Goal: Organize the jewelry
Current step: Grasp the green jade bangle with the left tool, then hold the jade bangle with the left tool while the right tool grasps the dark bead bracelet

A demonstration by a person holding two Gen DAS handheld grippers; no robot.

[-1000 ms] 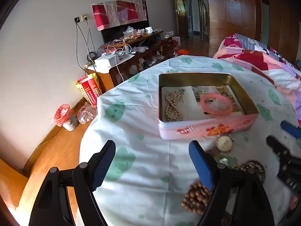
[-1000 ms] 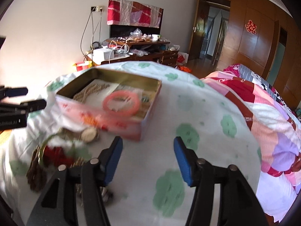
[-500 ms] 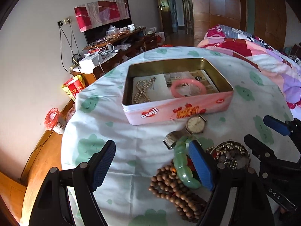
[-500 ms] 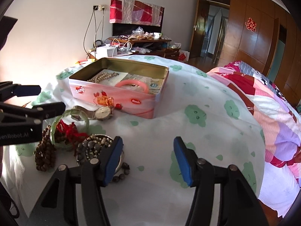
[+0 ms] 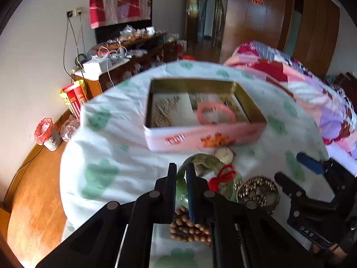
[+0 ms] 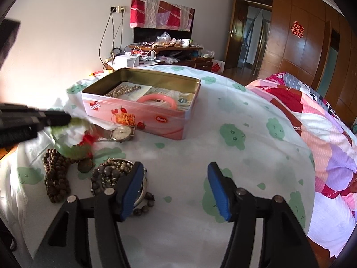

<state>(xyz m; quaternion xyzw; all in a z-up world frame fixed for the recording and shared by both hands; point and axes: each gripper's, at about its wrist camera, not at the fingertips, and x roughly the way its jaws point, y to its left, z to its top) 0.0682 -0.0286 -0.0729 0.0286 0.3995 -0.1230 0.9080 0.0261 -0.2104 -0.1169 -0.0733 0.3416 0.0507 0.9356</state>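
Green jade is the thing gripped now: the left gripper (image 5: pixel 181 185), at the lower centre of its own view, has its jaws closing on the near rim of the green bangle (image 5: pixel 207 163), and the blue pads press the rim from both sides. Half a second ago those same jaws stood wide apart, with the bangle lying loose just beside the right-hand pad. In the right wrist view the bangle (image 6: pixel 69 143) appears blurred at the left edge, tilted up off the cloth under the dark tip of the left gripper (image 6: pixel 55 119), with its red tassel (image 6: pixel 88 138) hanging at its right side; earlier it lay flat there among the beads.

The right gripper (image 6: pixel 174 189) sits at the bottom centre of its view with its jaws opening and nothing between them but the white cloth with green prints (image 6: pixel 223 134). Its place in the frame is much as it was half a second ago.

The pink tin (image 6: pixel 142 111) stands in the upper middle of both views, holding a pearl string (image 6: pixel 121 90) and a pink bangle (image 6: pixel 157 100), unchanged. The wristwatch (image 6: pixel 121 132) lies just in front of the tin. The brown wooden beads (image 6: pixel 54 176) and the dish of dark beads (image 6: pixel 111 174) lie at lower left.
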